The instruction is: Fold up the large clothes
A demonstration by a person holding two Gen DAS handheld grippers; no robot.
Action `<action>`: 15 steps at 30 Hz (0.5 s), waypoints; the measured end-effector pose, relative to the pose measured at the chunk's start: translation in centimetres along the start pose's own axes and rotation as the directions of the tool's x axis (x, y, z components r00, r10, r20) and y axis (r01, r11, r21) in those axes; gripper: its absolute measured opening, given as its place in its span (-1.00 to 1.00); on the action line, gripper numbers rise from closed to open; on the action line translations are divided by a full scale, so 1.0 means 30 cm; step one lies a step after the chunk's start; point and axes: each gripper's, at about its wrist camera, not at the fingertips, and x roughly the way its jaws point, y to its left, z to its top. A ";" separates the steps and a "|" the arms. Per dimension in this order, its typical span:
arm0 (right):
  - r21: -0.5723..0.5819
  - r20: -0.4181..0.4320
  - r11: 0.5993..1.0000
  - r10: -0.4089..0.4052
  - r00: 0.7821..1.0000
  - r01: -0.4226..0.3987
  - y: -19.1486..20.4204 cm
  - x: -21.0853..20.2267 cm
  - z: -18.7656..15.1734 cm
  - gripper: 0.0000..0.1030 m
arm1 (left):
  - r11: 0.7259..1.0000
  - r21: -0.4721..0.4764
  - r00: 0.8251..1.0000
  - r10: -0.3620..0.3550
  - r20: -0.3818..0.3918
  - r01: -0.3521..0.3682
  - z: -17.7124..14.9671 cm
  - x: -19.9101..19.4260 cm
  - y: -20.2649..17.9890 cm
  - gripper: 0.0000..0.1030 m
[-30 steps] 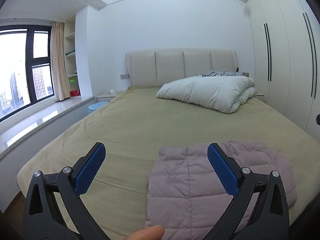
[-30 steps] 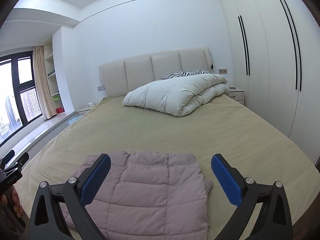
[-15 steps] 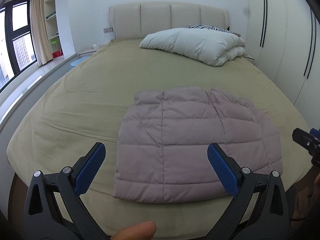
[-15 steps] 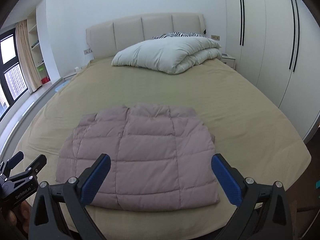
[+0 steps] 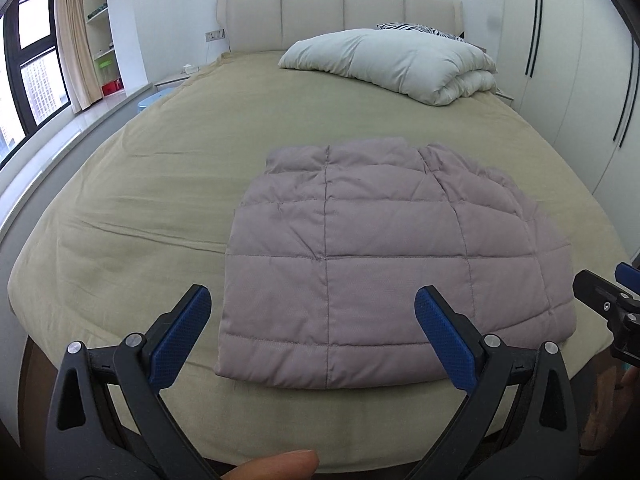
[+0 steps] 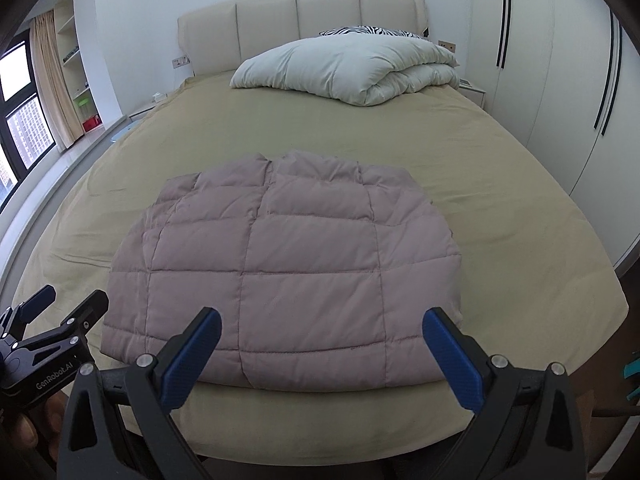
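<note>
A mauve quilted down jacket (image 5: 372, 256) lies folded into a flat rectangle near the foot of the bed (image 5: 160, 184); it also shows in the right wrist view (image 6: 296, 268). My left gripper (image 5: 312, 332) is open and empty, held above the jacket's near edge. My right gripper (image 6: 320, 352) is open and empty, also above the near edge. The right gripper shows at the right edge of the left wrist view (image 5: 612, 300), and the left gripper shows at the lower left of the right wrist view (image 6: 44, 328).
A folded white duvet (image 5: 400, 64) and a zebra-print pillow (image 5: 420, 29) lie at the padded headboard (image 5: 340, 12). A white wardrobe (image 5: 580, 60) stands on the right. A window sill (image 5: 60, 136), shelves and a blue stool (image 5: 152, 101) are on the left.
Both grippers have risen and tilted down, away from the jacket's near edge, so the whole folded jacket now shows. Both stayed open. The jacket has not moved.
</note>
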 end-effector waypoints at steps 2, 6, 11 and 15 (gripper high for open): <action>-0.002 -0.004 1.000 -0.004 1.000 0.004 0.001 0.002 -0.001 1.00 | 1.000 -0.002 1.000 0.001 -0.005 -0.001 -0.005 0.010 0.000 1.00; -0.008 -0.009 1.000 -0.009 1.000 0.009 0.004 0.007 -0.005 1.00 | 1.000 -0.005 1.000 0.002 -0.009 -0.002 -0.006 0.016 0.005 1.00; -0.008 -0.021 1.000 -0.012 1.000 0.011 0.002 0.018 -0.009 1.00 | 1.000 -0.005 1.000 0.009 -0.022 -0.009 -0.011 0.038 0.013 1.00; -0.010 -0.023 1.000 -0.012 1.000 0.011 0.004 0.020 -0.011 1.00 | 1.000 -0.001 1.000 0.011 -0.027 -0.011 -0.012 0.046 0.015 1.00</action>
